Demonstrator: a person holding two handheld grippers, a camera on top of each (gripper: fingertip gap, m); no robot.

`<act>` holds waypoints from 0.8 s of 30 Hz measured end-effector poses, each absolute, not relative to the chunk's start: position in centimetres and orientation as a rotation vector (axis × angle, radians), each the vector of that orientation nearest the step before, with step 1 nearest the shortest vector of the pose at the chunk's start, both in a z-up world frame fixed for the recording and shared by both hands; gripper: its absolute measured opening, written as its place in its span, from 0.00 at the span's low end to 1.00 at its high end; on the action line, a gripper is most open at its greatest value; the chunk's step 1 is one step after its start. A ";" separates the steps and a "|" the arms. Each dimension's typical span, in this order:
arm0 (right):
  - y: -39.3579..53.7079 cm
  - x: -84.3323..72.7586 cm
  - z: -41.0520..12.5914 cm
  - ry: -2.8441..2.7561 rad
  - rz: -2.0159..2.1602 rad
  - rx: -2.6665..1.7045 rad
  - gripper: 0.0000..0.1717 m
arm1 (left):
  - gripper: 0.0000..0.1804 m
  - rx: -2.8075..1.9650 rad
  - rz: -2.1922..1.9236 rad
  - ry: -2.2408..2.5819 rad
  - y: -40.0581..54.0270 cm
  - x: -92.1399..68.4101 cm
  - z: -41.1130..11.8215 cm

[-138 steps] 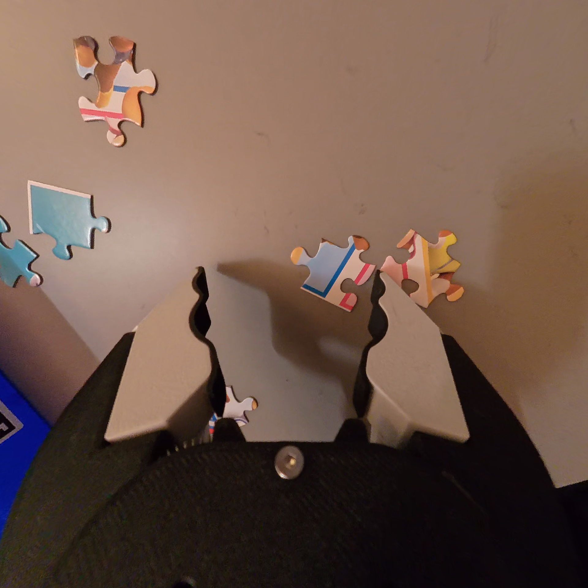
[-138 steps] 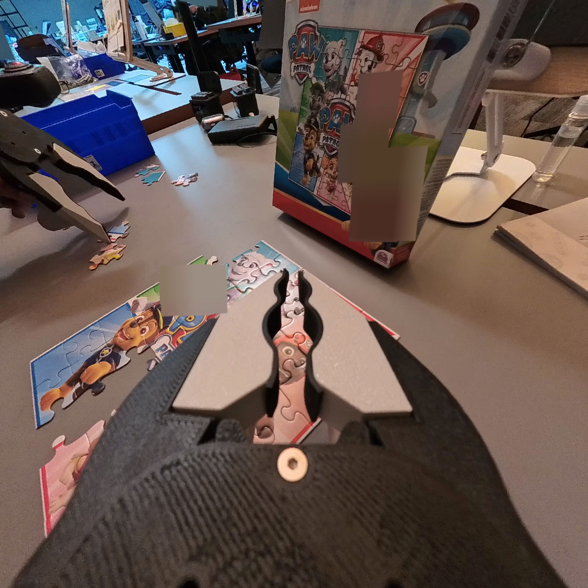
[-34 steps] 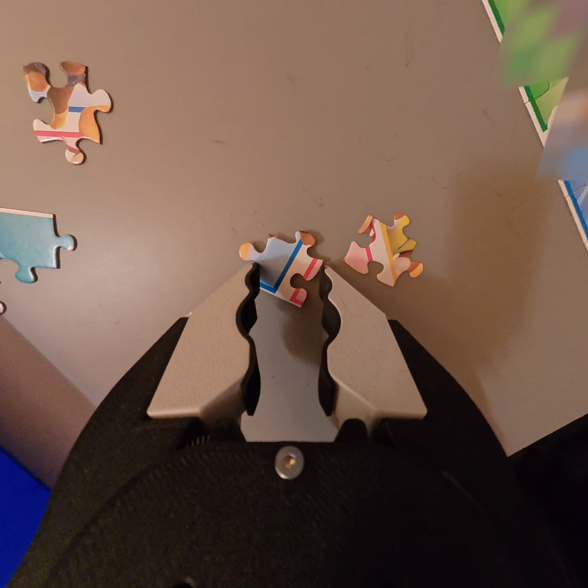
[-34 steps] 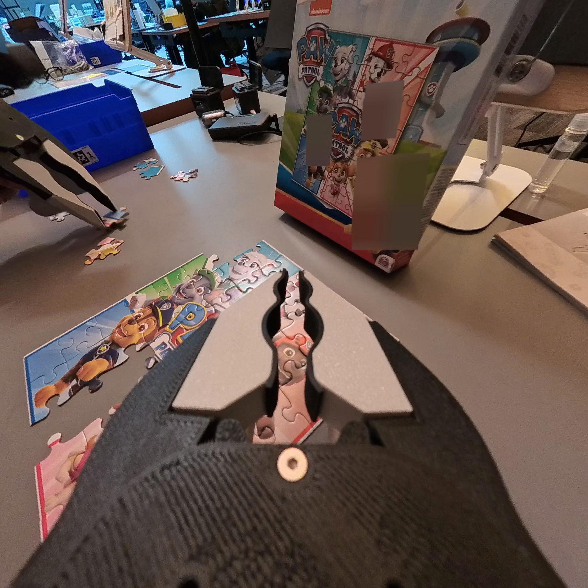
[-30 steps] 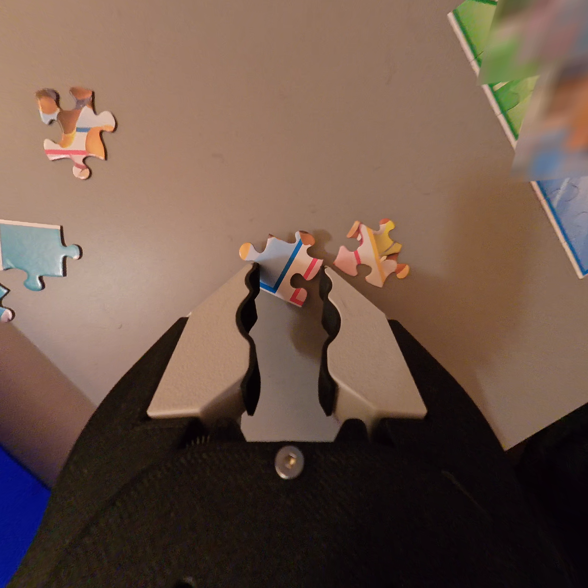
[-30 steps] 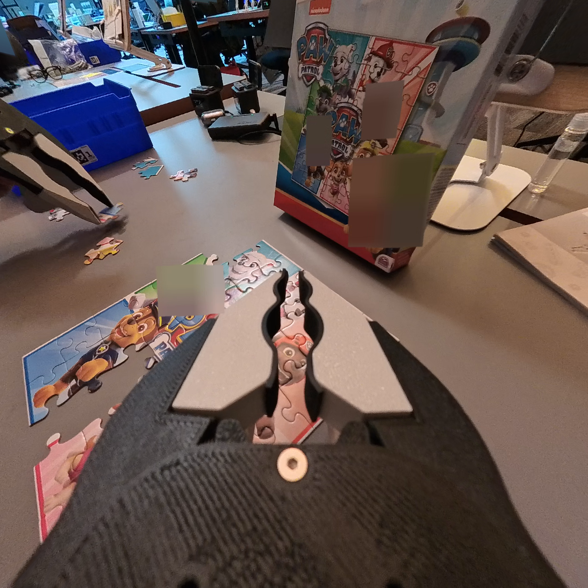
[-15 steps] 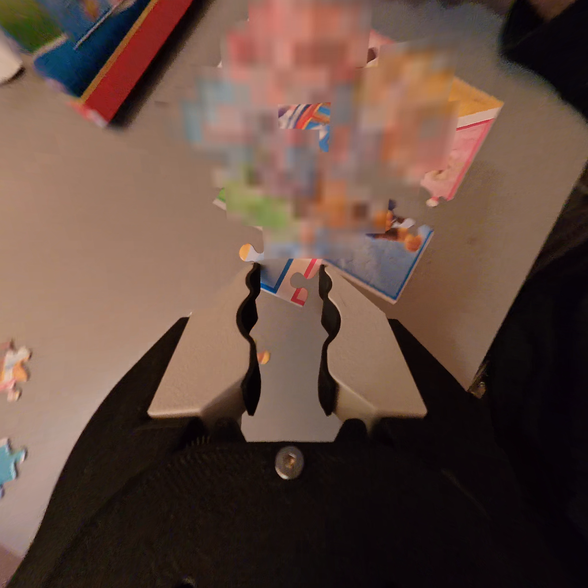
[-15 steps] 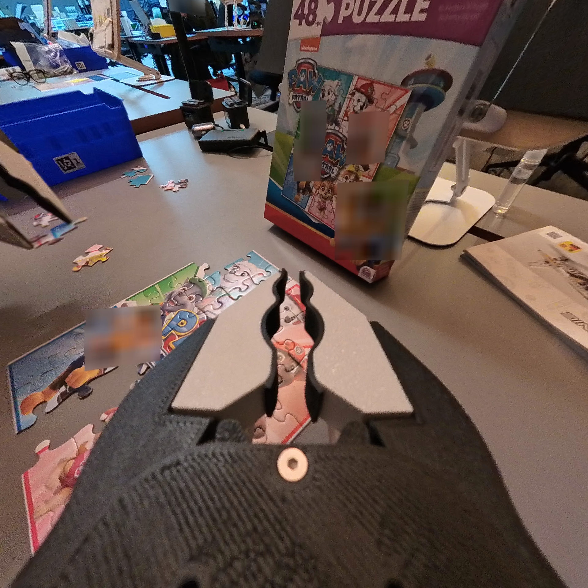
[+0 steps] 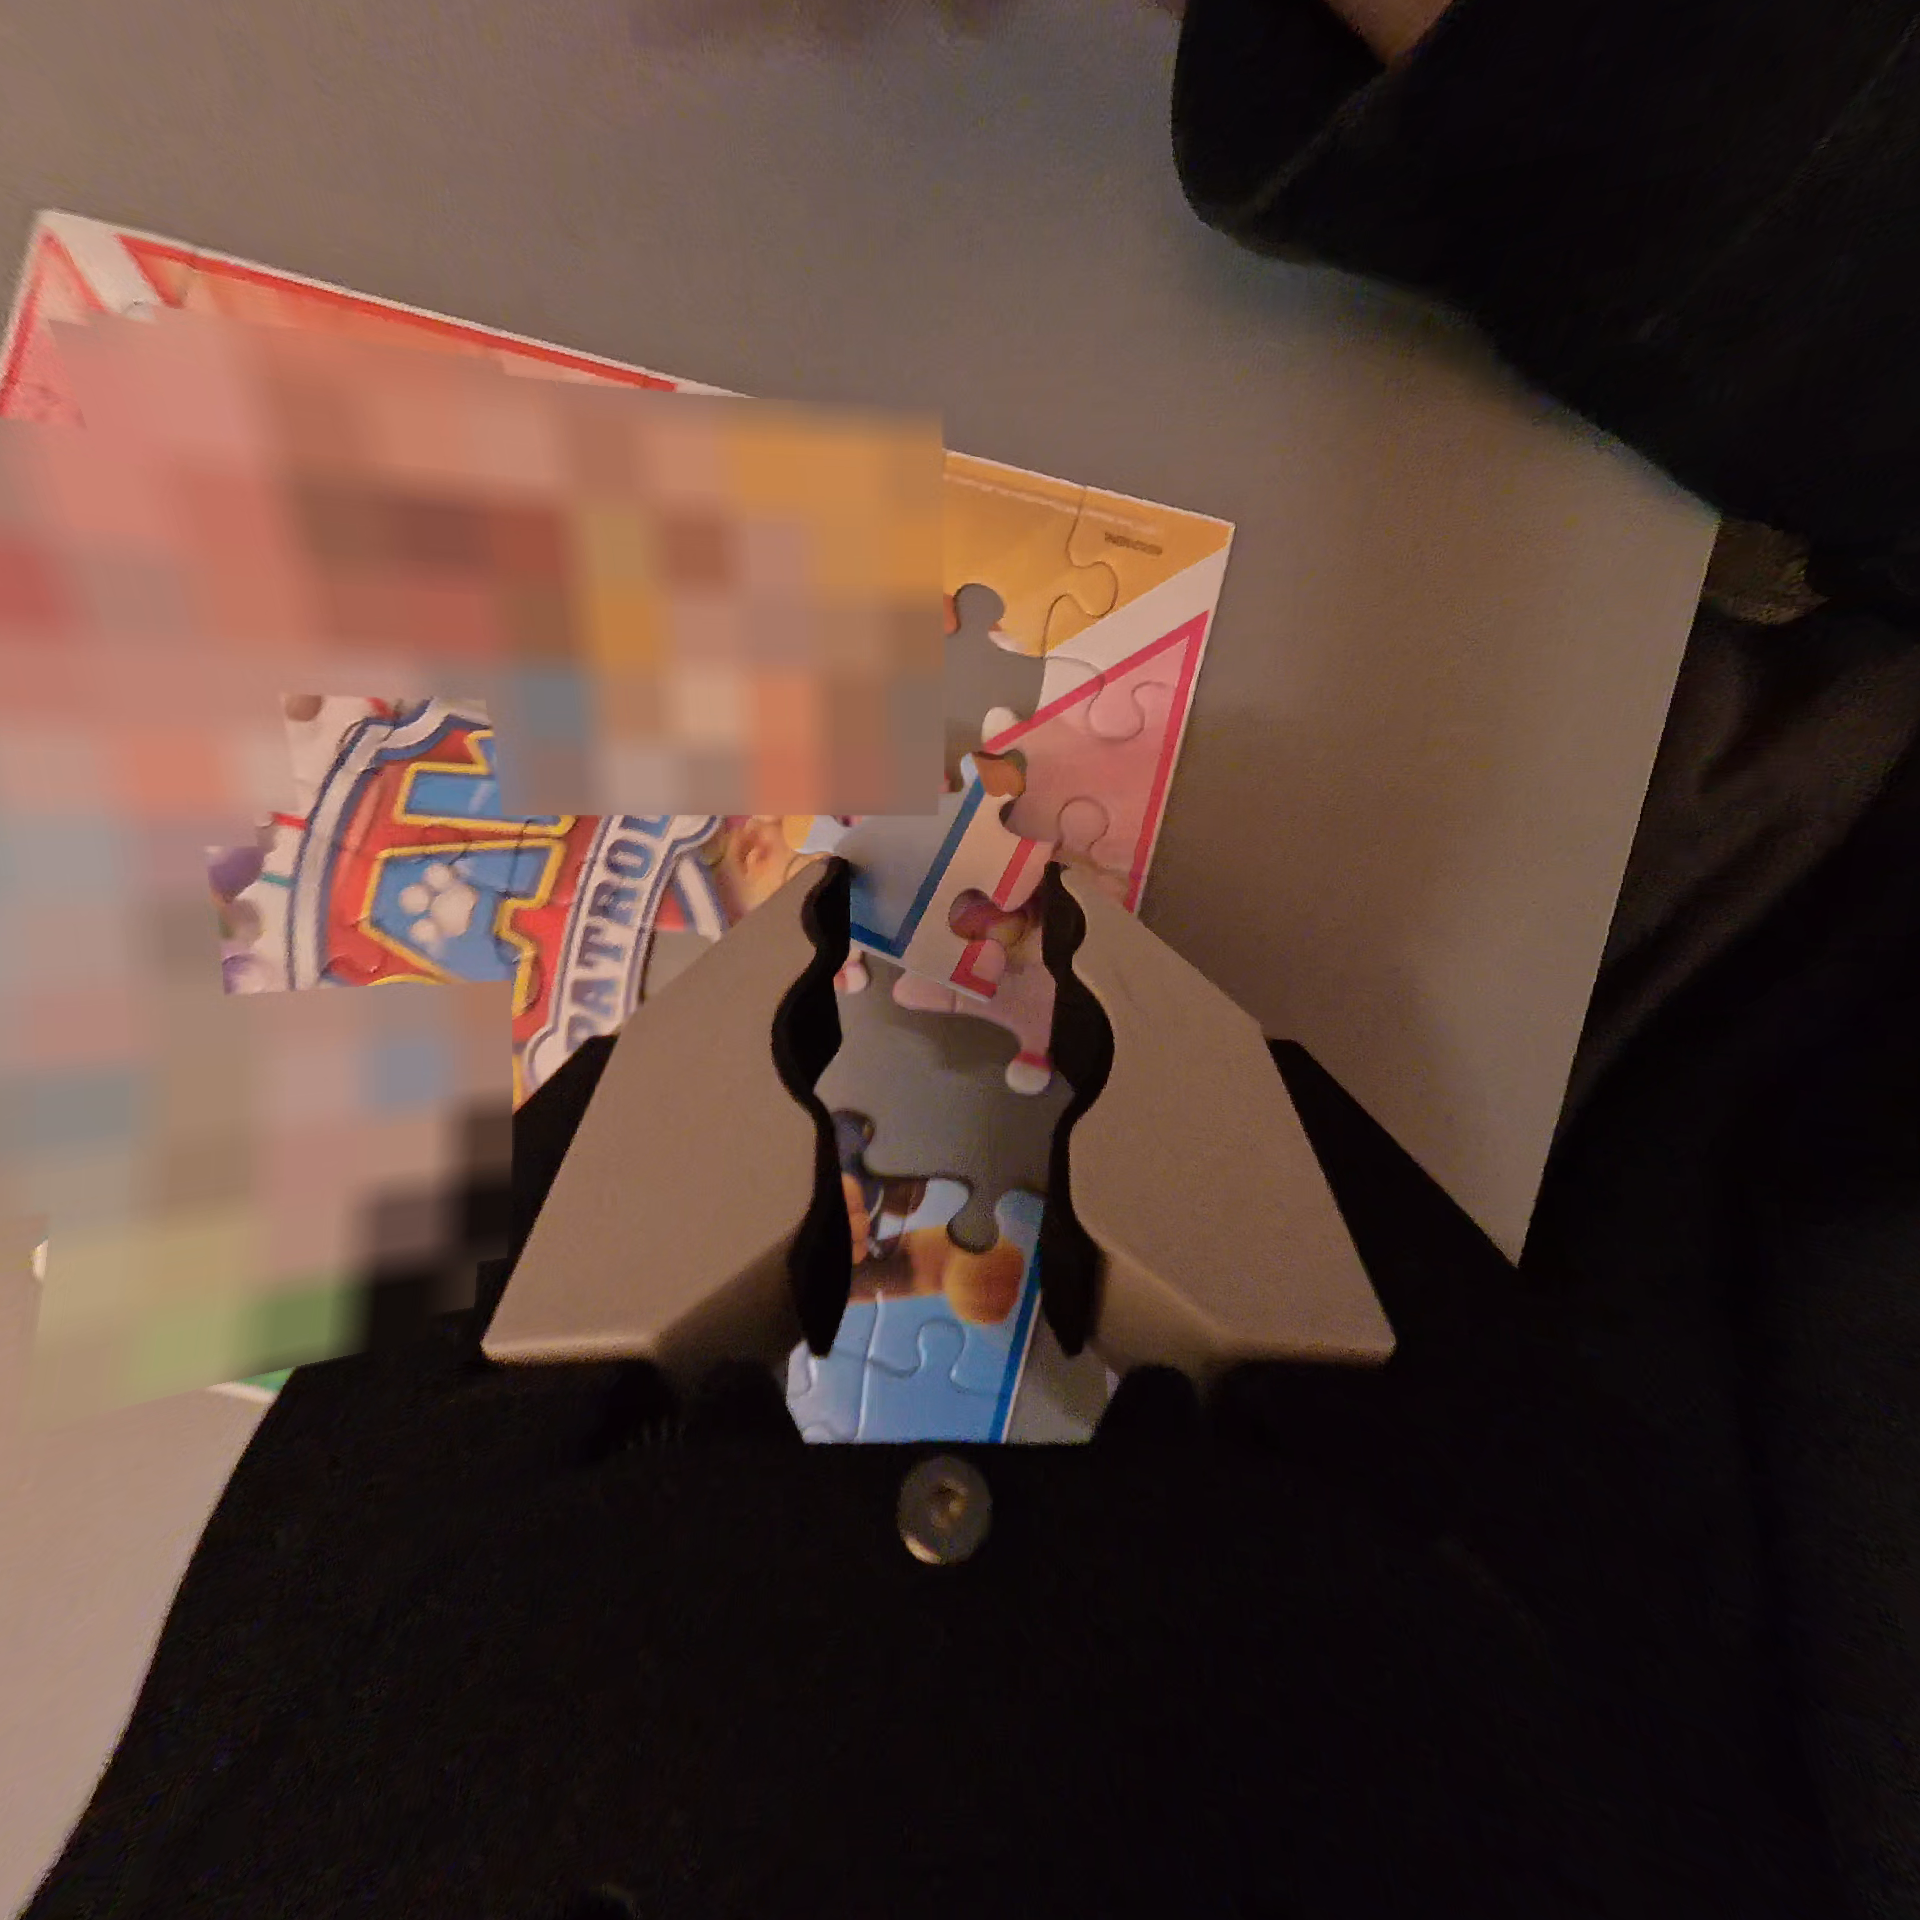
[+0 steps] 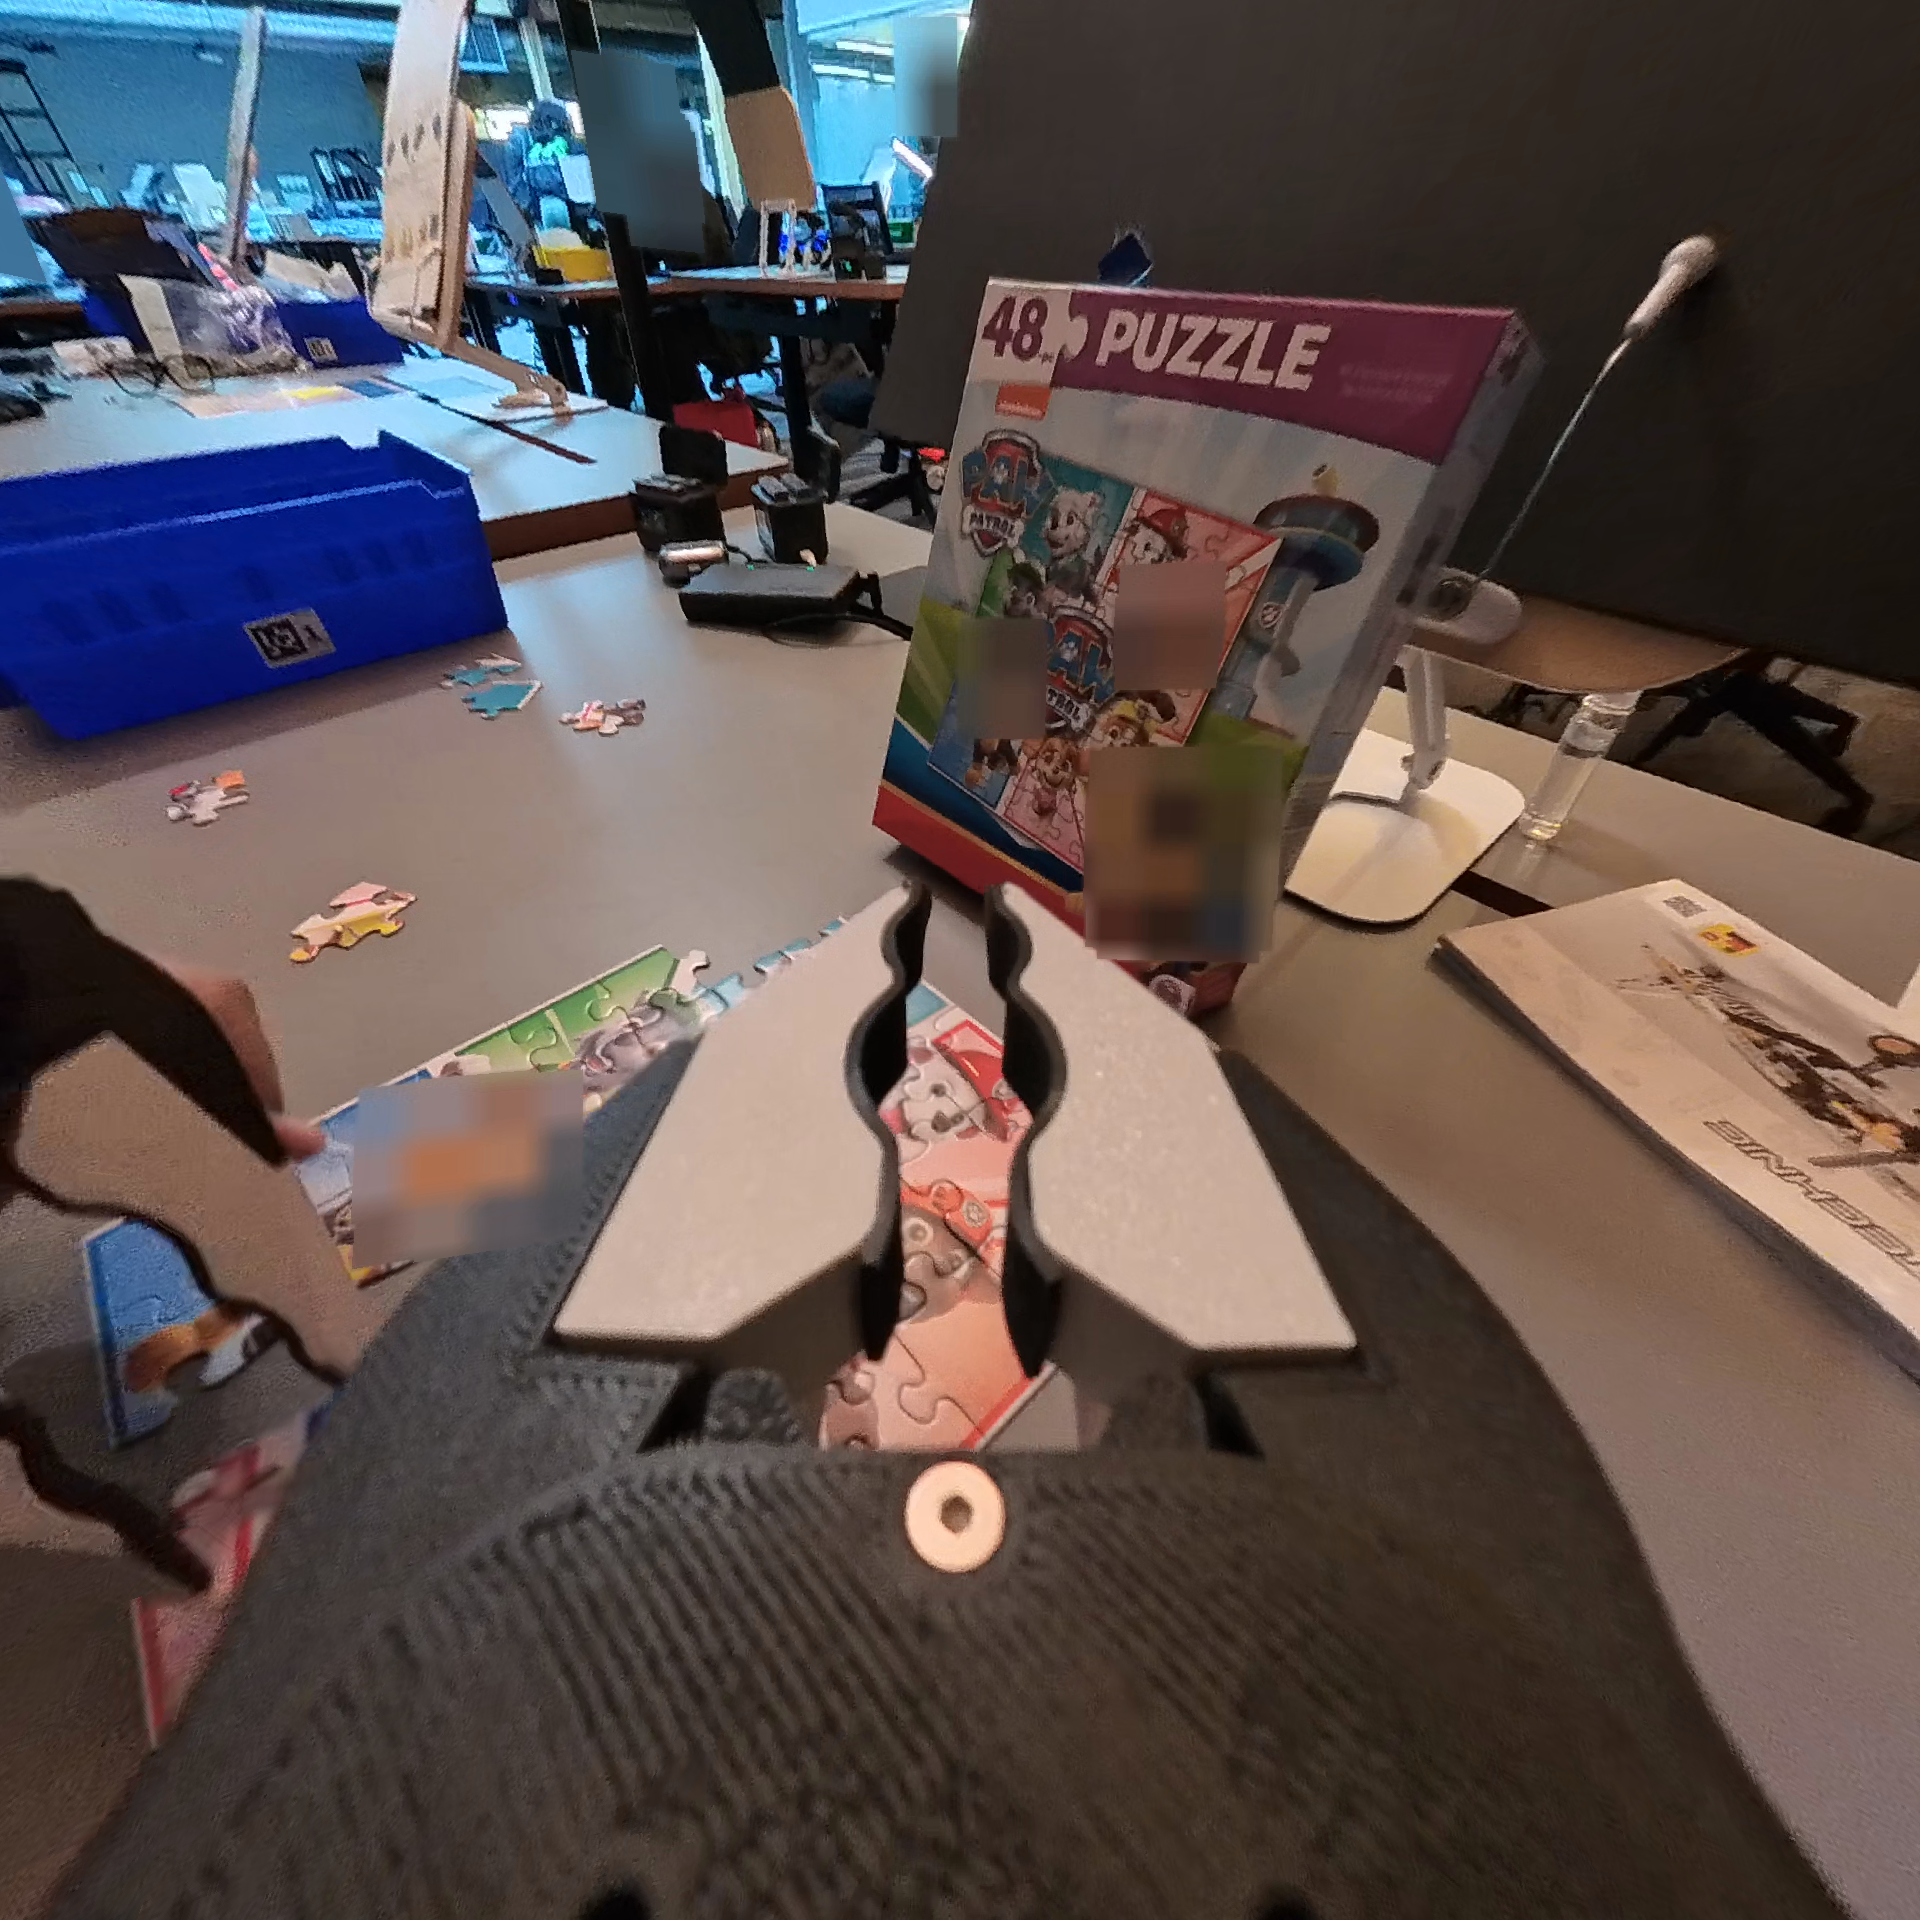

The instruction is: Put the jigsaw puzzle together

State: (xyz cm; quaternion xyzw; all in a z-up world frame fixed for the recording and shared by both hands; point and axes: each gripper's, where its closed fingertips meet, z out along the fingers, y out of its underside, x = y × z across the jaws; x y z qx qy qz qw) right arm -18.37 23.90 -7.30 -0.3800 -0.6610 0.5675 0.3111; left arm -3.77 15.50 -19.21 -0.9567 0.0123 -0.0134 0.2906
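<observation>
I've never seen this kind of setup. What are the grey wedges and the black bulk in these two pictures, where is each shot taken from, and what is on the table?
A person holds two hand-held grippers; each carries a camera looking along its own grey jaws, above the black body. In the left wrist view, the left gripper pinches a puzzle piece with blue and pink stripes above the part-built puzzle, near a gap in it. In the right wrist view, the right gripper holds nothing, its jaws slightly apart. On the grey table stand a puzzle box and a blue bin, with loose pieces and a booklet.
</observation>
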 end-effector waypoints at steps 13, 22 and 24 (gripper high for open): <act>25.2 -18.2 -6.1 -1.657 1.642 -1.052 0.06 | 0.20 -2.595 0.060 0.025 18.9 -2.7 -21.0; 25.4 -18.2 -5.9 -1.641 1.674 -1.060 0.06 | 0.21 -2.566 0.080 -0.053 19.3 -3.1 -21.1; 25.3 -18.1 -5.9 -1.643 1.680 -1.059 0.06 | 0.21 -2.563 0.088 -0.073 19.3 -3.3 -21.0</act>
